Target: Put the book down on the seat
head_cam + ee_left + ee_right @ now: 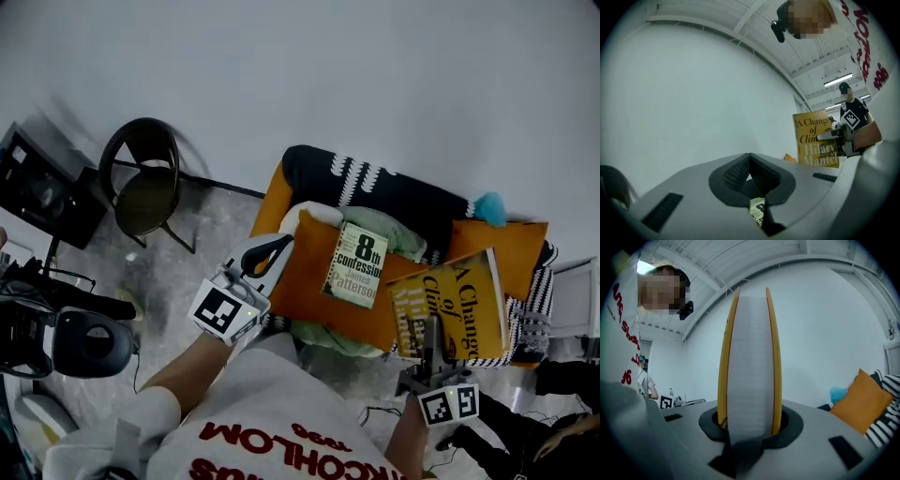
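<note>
A white shirt with red lettering (272, 412) is seen nearest, at the bottom of the head view. Just beyond it, the left gripper (272, 249) is held at the left edge of the seat; its jaws are closed together, with nothing gripped between the pads. The right gripper (433, 330) is held at the seat's right side, and its jaws are clamped on the bottom edge of a yellow hardback book with a dark title (464, 300). The book is carried over the right part of the seat, its front cover turned towards the left gripper; whether it touches the seat cannot be told. A pale green paperback (356, 265) is lying face up on a large orange cushion (309, 291) in the middle of the seat, just left of the yellow book. The seat itself, a dark armchair with white stitched stripes (394, 192), carries a second orange cushion (514, 246) at its right, with a teal fluffy object (488, 208) behind it. Farther left, a round black chair (142, 192) is seen on the grey floor (187, 272), before a plain white wall (328, 75).
</note>
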